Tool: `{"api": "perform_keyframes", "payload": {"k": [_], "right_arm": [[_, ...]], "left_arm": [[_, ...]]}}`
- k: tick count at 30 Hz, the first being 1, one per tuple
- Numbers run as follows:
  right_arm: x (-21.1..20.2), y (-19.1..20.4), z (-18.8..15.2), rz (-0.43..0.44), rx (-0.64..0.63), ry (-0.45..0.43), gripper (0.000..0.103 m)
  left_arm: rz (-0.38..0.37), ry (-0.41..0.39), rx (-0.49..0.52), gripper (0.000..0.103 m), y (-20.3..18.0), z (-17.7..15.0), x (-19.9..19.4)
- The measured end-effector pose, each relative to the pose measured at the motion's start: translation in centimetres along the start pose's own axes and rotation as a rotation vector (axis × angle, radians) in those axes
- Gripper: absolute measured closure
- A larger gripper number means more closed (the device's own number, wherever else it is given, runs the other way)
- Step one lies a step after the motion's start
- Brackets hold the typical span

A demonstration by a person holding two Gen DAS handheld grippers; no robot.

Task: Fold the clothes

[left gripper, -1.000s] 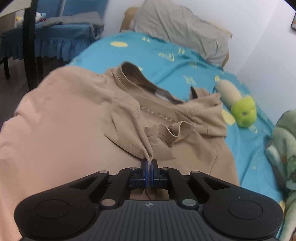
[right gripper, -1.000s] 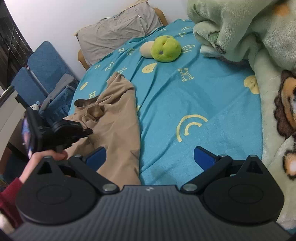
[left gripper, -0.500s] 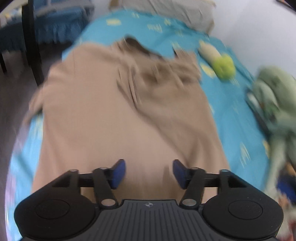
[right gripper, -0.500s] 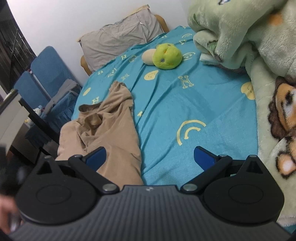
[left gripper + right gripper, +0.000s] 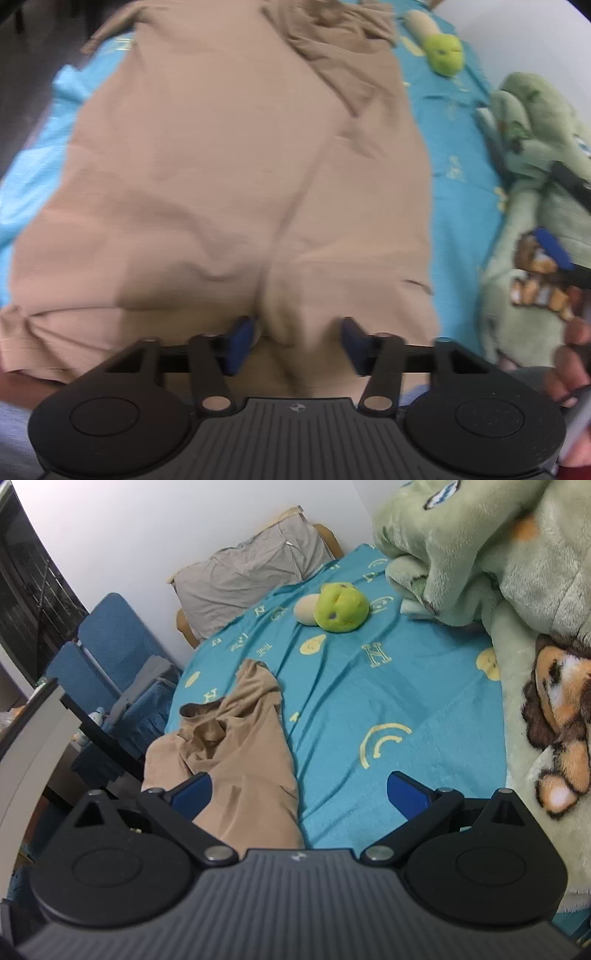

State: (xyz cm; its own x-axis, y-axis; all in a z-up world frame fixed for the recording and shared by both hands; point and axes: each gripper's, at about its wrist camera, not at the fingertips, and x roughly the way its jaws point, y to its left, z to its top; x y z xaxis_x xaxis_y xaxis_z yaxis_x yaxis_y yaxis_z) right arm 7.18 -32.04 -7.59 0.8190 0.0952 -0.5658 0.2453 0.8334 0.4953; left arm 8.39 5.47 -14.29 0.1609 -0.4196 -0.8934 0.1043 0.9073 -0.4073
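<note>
A tan shirt (image 5: 236,166) lies spread lengthwise on the blue bedsheet (image 5: 454,147), its collar end bunched at the far side. My left gripper (image 5: 297,338) is open above the shirt's near hem, where a raised fold of cloth sits between its blue fingers without being pinched. In the right wrist view the same tan shirt (image 5: 243,760) lies at the left of the blue sheet (image 5: 406,701). My right gripper (image 5: 299,794) is open and holds nothing, its left finger (image 5: 192,794) over the shirt's edge. It also shows as a blue-tipped right gripper (image 5: 554,247) in the left wrist view.
A green plush toy (image 5: 341,607) and a grey pillow (image 5: 251,572) lie toward the head of the bed. A pale green blanket with a bear print (image 5: 517,590) covers the right side. Blue chairs (image 5: 110,657) stand beside the bed. A person's hand (image 5: 569,369) shows at the right edge.
My left gripper let go of the sleeve fold, opened, and pulled back from the collar area to the shirt's near hem. The right gripper stayed open and shifted only slightly.
</note>
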Motion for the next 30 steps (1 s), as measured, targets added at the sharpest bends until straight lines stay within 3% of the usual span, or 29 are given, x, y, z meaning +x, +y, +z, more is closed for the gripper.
{"api": "perform_keyframes", "payload": {"k": [2, 7, 12, 16, 20, 27, 28, 30], "right_arm": [[0.1, 0.0, -0.1, -0.003, -0.003, 0.006, 0.000], [0.4, 0.2, -0.2, -0.003, -0.009, 0.016, 0.000], [0.5, 0.2, -0.3, 0.003, -0.014, 0.024, 0.000], [0.6, 0.2, -0.3, 0.008, -0.010, 0.029, 0.000], [0.4, 0.7, -0.5, 0.013, -0.036, 0.032, 0.000], [-0.7, 1.2, -0.6, 0.046, -0.062, 0.011, 0.000], [-0.9, 1.3, -0.6, 0.056, -0.069, 0.002, 0.000], [-1.4, 1.7, -0.7, 0.075, -0.082, -0.017, 0.000]], "left_arm": [[-0.006, 0.016, 0.051, 0.081, -0.9, -0.3, -0.3], [0.008, 0.008, 0.184, 0.097, -2.8, -1.6, -1.6], [-0.013, 0.062, 0.199, 0.099, -3.6, -1.8, -2.9], [0.094, 0.139, 0.229, 0.100, -3.5, -2.7, -0.8], [0.133, 0.111, 0.270, 0.098, -3.9, -3.1, -0.3], [0.158, -0.089, 0.318, 0.043, -5.0, -2.2, -4.4], [0.165, -0.131, 0.323, 0.034, -5.2, -1.9, -5.1], [0.163, -0.244, 0.313, 0.025, -5.5, -0.8, -6.6]]}}
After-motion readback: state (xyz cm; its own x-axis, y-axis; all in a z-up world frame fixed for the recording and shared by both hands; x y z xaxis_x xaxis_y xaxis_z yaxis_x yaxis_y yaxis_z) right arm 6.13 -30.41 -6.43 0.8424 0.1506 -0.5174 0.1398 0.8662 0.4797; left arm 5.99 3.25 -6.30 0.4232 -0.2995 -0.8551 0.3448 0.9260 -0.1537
